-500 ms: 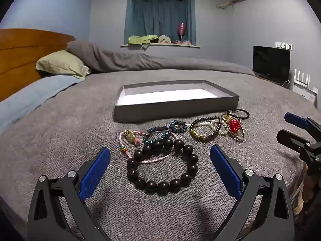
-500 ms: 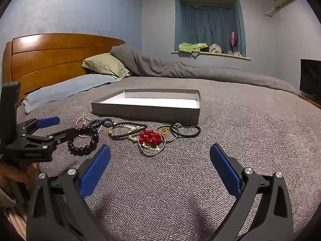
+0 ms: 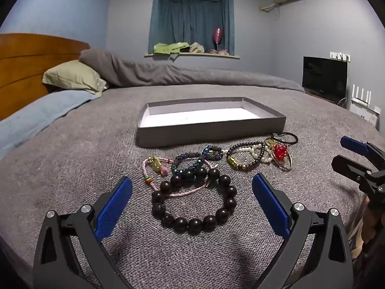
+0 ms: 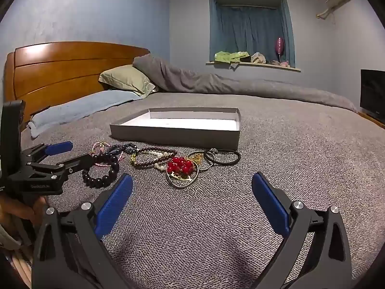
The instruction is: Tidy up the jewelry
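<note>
Several bracelets lie on the grey bedspread in front of an empty grey tray (image 3: 207, 133) with a white floor. A big dark bead bracelet (image 3: 195, 201) lies nearest, between the fingers of my open left gripper (image 3: 192, 202), which hovers just above it. A pink cord bracelet (image 3: 156, 166), a blue bead bracelet (image 3: 192, 160), a brown and pearl bracelet (image 3: 247, 155), a red bead bangle (image 4: 182, 168) and a black hair tie (image 4: 225, 156) lie beside it. My right gripper (image 4: 192, 201) is open and empty, short of the red bangle. The tray also shows in the right wrist view (image 4: 173, 136).
The bed has a wooden headboard (image 4: 60, 72), a green pillow (image 3: 74, 77), a blue pillow (image 3: 36, 115) and a rolled grey duvet (image 3: 168, 74) at the back. A black TV (image 3: 324, 78) stands to the right of the bed.
</note>
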